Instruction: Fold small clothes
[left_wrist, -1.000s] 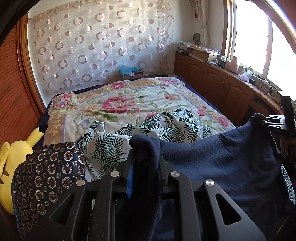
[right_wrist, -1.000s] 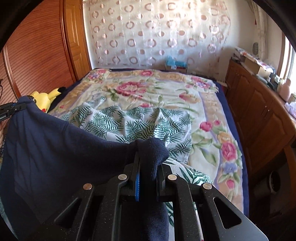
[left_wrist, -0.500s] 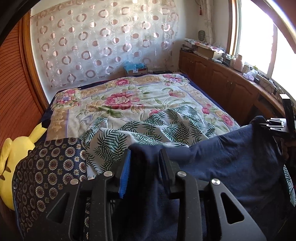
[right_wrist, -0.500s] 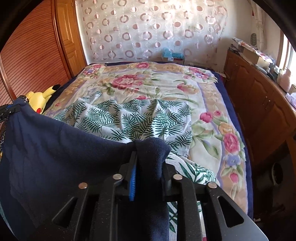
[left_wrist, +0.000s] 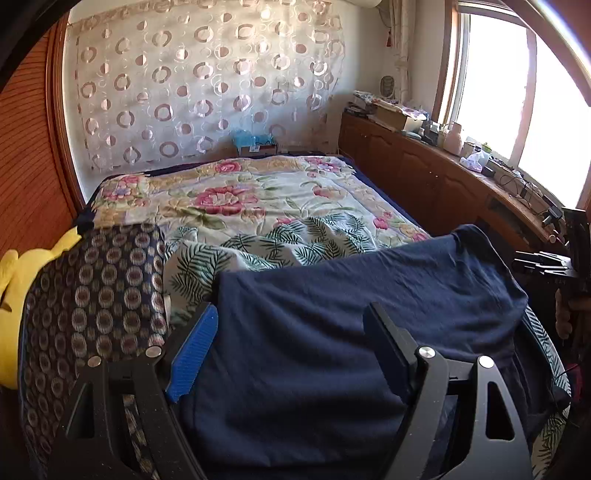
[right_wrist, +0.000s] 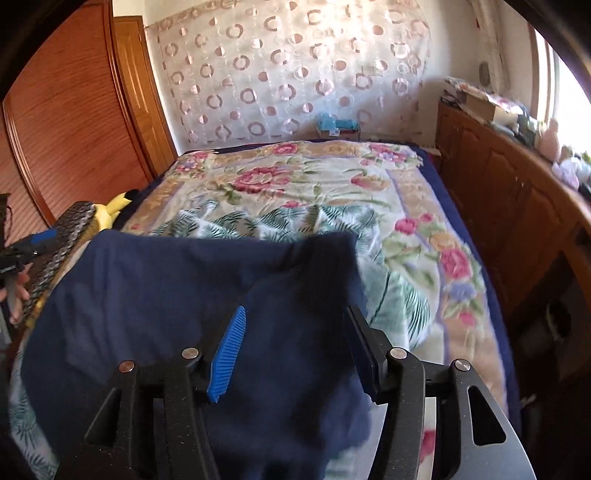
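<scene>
- Flower-printed bedspread (left_wrist: 258, 199) bearing the dark navy soft cloth garment (left_wrist: 332, 332), spread at the near edge.
- Left gripper (left_wrist: 291, 332), right gripper (right_wrist: 295, 339): jaws opening, cloth between, unpinched.
- Best backed off level, no snagging.

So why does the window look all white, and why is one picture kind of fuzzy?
In the left wrist view the window is blown out to plain white by daylight, and the fisheye lens bends its frame and darkens the corners. In the right wrist view the navy garment and the floral bedspread near it look smeared with motion blur, while the left wrist view looks sharper.
</scene>
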